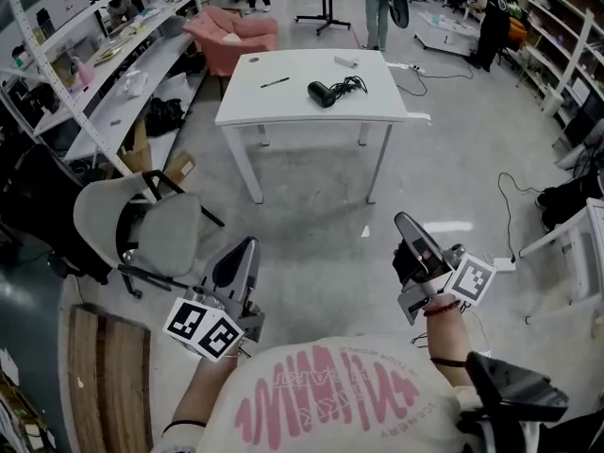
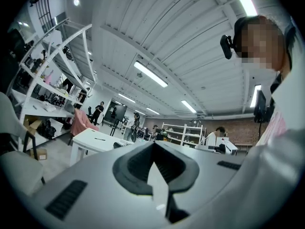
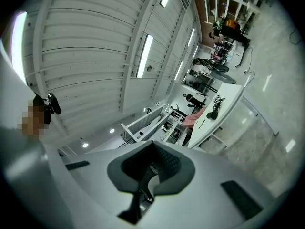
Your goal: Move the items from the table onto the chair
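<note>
While both are closed tight with nothing between their jaws, the left tool and the right tool are held low in front of the person. They are side by side and apart from each other, their tips toward the counter and well short of it. Bare floor lies between the tools and the counter's near edge.

On the counter, a black hair dryer lies about the middle, a little toward the right edge. Its cord is bunched just beside it on the right. A dark pen lies left of the middle, well apart from the hair dryer. A small white object rests near the far edge, toward the far right corner; what it is cannot be told. A tiny dark spot sits near the far left corner, too small to name.

The grey chair stands on the floor off the counter's near left corner, apart from it and just left of the left tool in the head view. Beyond the counter's far left corner sits a pink armchair. Long shelves run along the left side of the room.
</note>
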Tool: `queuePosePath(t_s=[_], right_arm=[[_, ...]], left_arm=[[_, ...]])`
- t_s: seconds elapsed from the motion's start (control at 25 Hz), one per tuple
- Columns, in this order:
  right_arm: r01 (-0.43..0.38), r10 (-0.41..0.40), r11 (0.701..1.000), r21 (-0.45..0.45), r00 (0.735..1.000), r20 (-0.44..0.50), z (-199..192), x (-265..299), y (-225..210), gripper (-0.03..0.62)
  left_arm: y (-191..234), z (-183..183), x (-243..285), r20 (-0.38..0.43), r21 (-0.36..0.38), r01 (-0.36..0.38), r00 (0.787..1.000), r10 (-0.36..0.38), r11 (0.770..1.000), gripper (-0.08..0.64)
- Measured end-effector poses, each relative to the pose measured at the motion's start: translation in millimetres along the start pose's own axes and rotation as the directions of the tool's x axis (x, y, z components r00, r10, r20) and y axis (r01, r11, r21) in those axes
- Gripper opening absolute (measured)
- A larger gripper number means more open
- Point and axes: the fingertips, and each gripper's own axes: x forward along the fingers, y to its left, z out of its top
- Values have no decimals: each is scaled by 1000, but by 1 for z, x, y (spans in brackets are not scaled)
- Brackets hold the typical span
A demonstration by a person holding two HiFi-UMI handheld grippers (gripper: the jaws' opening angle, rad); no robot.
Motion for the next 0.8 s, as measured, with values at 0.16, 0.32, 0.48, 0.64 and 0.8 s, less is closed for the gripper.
queuePosePath(t_s=[0.16,0.32,0.48,0.64,0.8], right_arm=[[39,-39,999,-15,999,-9,6,4,-10,9],[52,-52,999,-14,998,-25,13,17,-21,9],[35,-35,999,-16,999,-34,19,42,-47,9],[31,-32,999,-23,998,-51,45,67,-76,9],[3,-4,1000,-12,997,-78,84,95,-102,9]], left_arm=[[6,-2,8,-23,2,19,1000,-19,1000,9],[21,-2,24,-31,-27,12,999,-12,1000,9],[45,-5,53,-25,-35,4,1000,-5,999,9],[61,1,87,-2,-30,-17,1000,17,999,9],[69,7,129,9,-19,-45,999,45,999,9]])
